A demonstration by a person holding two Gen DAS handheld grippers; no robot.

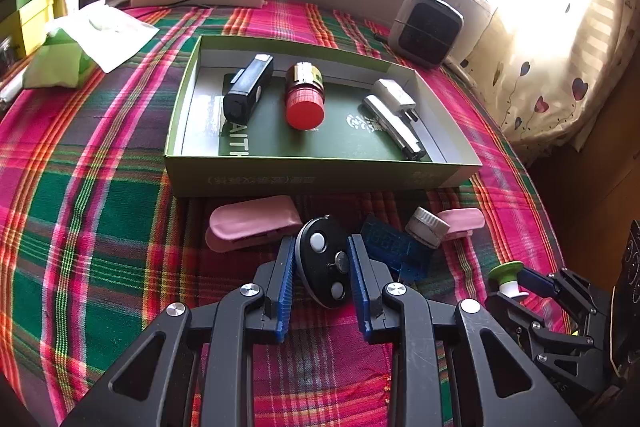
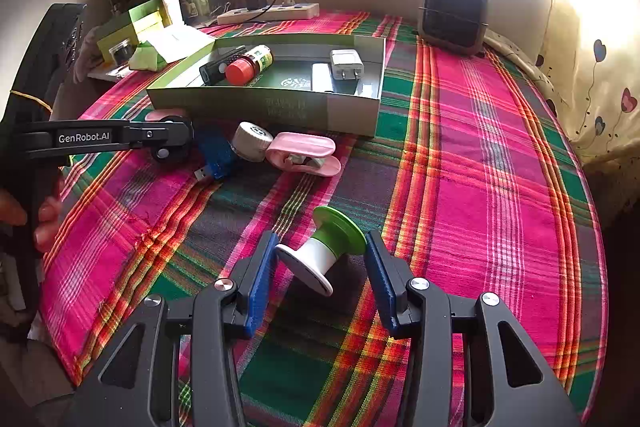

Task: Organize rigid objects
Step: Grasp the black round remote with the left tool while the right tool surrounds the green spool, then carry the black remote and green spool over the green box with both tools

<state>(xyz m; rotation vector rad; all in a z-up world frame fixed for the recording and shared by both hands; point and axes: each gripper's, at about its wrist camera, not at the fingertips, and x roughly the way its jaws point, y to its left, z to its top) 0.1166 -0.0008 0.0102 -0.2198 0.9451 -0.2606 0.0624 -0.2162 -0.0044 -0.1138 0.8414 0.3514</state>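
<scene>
My left gripper point(image 1: 321, 254) is shut on a black oval remote point(image 1: 325, 261) with white buttons, just in front of the green box point(image 1: 320, 175). The box holds a black device point(image 1: 248, 87), a red-capped bottle point(image 1: 305, 97), a white charger point(image 1: 394, 95) and a silver bar point(image 1: 394, 127). My right gripper point(image 2: 320, 263) is open around a green and white spool point(image 2: 326, 249) lying on the cloth; its pads stand apart from it. Two pink clips point(image 1: 250, 223) point(image 2: 304, 153), a blue USB device point(image 2: 218, 155) and a small white-capped jar point(image 2: 252, 141) lie in front of the box.
A plaid cloth point(image 2: 480, 187) covers the table. A grey heater point(image 2: 454, 13) stands at the back right, a power strip point(image 2: 268, 13) with a charger at the back. Green boxes and white paper point(image 1: 100, 31) lie at the back left. A curtain point(image 1: 560, 67) hangs right.
</scene>
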